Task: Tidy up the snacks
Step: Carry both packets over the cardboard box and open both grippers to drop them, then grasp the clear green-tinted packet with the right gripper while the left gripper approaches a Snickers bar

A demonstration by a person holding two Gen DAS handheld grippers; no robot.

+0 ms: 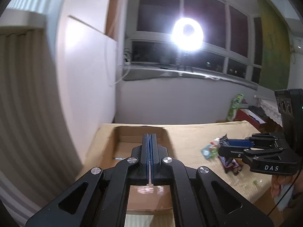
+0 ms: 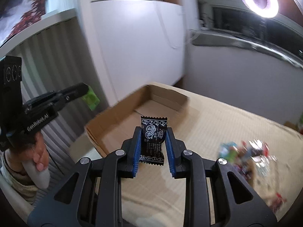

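My right gripper (image 2: 153, 145) is shut on a black snack packet (image 2: 153, 138) with white print, held upright above the beige table just short of the open cardboard box (image 2: 166, 96). From the left wrist view the same right gripper (image 1: 225, 148) shows at the right with the dark packet (image 1: 231, 165) in its jaws, over the loose snacks (image 1: 209, 150). My left gripper (image 1: 150, 138) is shut above the box (image 1: 121, 132). The right wrist view shows the left gripper (image 2: 83, 90) with a green packet (image 2: 90, 99) hanging at its tip.
A pile of mixed snacks (image 2: 246, 155) lies on the cloth-covered table (image 2: 217, 117) to the right. A bright ring light (image 1: 187, 34) stands at the window. A white cabinet (image 2: 136, 47) rises behind the box. A hand (image 2: 37, 157) grips the left handle.
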